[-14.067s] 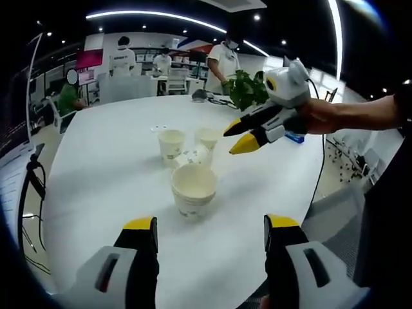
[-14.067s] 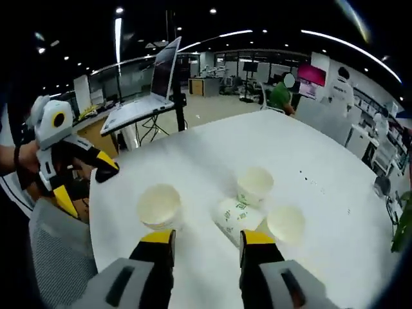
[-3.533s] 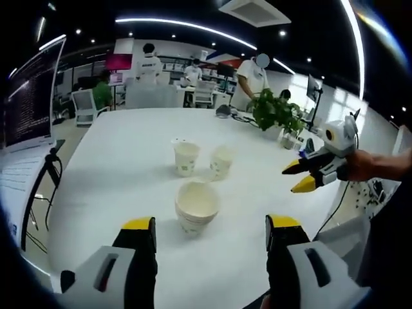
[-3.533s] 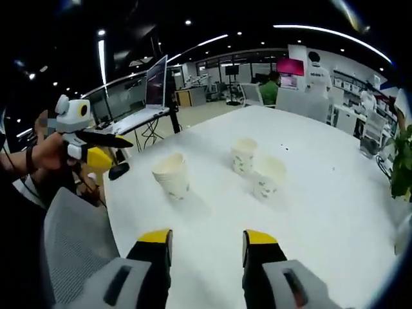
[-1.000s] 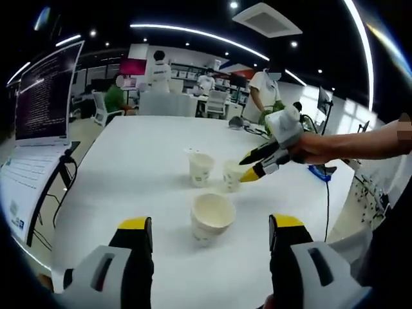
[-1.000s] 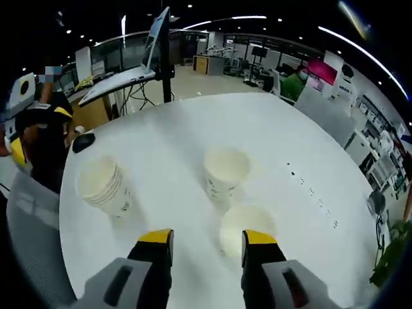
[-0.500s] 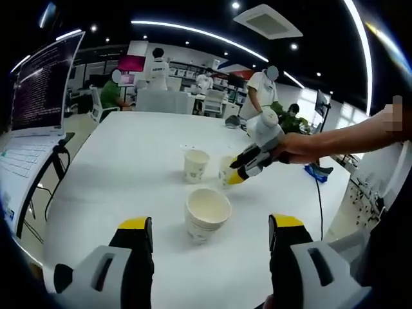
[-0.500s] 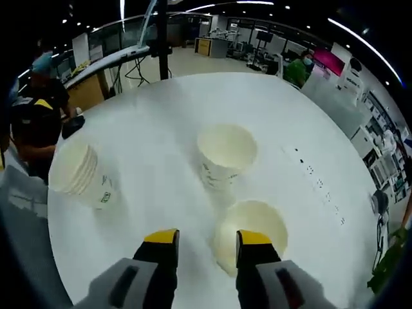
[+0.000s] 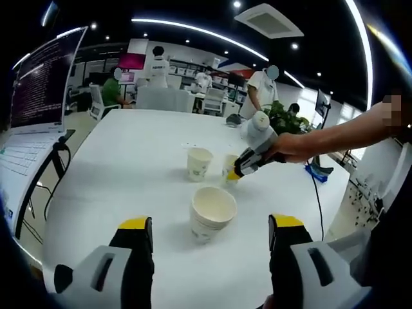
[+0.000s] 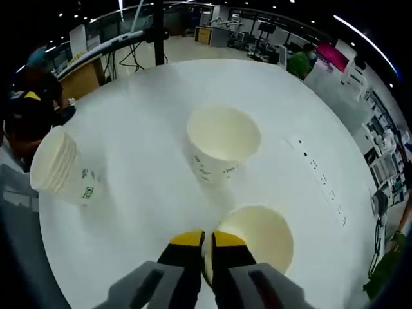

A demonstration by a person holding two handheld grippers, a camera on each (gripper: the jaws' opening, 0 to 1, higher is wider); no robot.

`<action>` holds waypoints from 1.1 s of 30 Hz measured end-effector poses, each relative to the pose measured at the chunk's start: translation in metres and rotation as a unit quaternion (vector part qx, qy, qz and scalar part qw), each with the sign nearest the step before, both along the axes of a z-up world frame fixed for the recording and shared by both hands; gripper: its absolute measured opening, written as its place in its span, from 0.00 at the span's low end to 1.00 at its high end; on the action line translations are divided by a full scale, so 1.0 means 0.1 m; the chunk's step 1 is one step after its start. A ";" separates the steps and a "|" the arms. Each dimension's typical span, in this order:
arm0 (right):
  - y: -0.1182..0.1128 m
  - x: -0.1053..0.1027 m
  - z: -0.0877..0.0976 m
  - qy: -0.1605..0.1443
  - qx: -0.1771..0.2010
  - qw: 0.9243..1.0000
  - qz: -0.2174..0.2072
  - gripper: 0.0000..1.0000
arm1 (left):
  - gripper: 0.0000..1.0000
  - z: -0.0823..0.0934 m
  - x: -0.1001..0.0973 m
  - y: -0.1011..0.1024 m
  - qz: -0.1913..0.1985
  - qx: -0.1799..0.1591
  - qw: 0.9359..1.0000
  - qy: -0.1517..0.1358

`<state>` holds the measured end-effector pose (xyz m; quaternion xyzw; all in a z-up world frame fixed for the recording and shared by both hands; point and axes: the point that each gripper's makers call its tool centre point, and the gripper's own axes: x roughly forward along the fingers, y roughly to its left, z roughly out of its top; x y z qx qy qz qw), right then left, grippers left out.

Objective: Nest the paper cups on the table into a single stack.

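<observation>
- right gripper (image 10: 207, 239) has its jaws pinched on the rim of the near cup (image 10: 257, 237); a thin paper wall could crumple or slip on lifting.
- second cup (image 10: 222, 143) stands just beside it, easily knocked.
- stack (image 9: 212, 212) waits on the table (image 9: 116, 174), well apart; a tilted cup could jam.
- left gripper (image 9: 209, 235) hangs wide, holding nothing.

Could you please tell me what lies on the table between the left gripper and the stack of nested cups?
In the left gripper view, bare white table lies between the open left gripper and the cup stack.
</observation>
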<state>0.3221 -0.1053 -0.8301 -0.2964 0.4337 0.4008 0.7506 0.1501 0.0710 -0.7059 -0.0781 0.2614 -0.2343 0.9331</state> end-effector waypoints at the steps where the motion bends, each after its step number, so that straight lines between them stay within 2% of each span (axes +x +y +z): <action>1: 0.00 0.01 0.00 0.000 0.002 1.000 0.000 0.00 | 0.71 -0.01 0.00 0.01 0.000 0.000 1.000 0.001; 7: 0.01 -0.05 0.04 -0.002 0.007 1.000 0.007 0.00 | 0.71 -0.01 0.00 -0.01 -0.003 0.001 1.000 0.001; 11: 0.02 -0.01 0.04 -0.004 0.007 1.000 0.010 0.00 | 0.72 -0.01 0.00 -0.02 -0.005 0.001 1.000 -0.001; 19: -0.02 -0.16 0.25 -0.026 0.001 0.999 0.018 0.00 | 0.72 0.02 -0.03 -0.01 -0.009 0.003 1.000 -0.004; 25: 0.00 -0.09 0.38 -0.048 0.008 0.998 0.029 0.00 | 0.72 0.03 -0.05 0.06 -0.004 0.002 1.000 -0.005; 33: -0.03 -0.16 0.47 -0.061 0.007 0.998 0.033 0.00 | 0.72 0.05 -0.09 0.05 -0.015 0.004 1.000 -0.008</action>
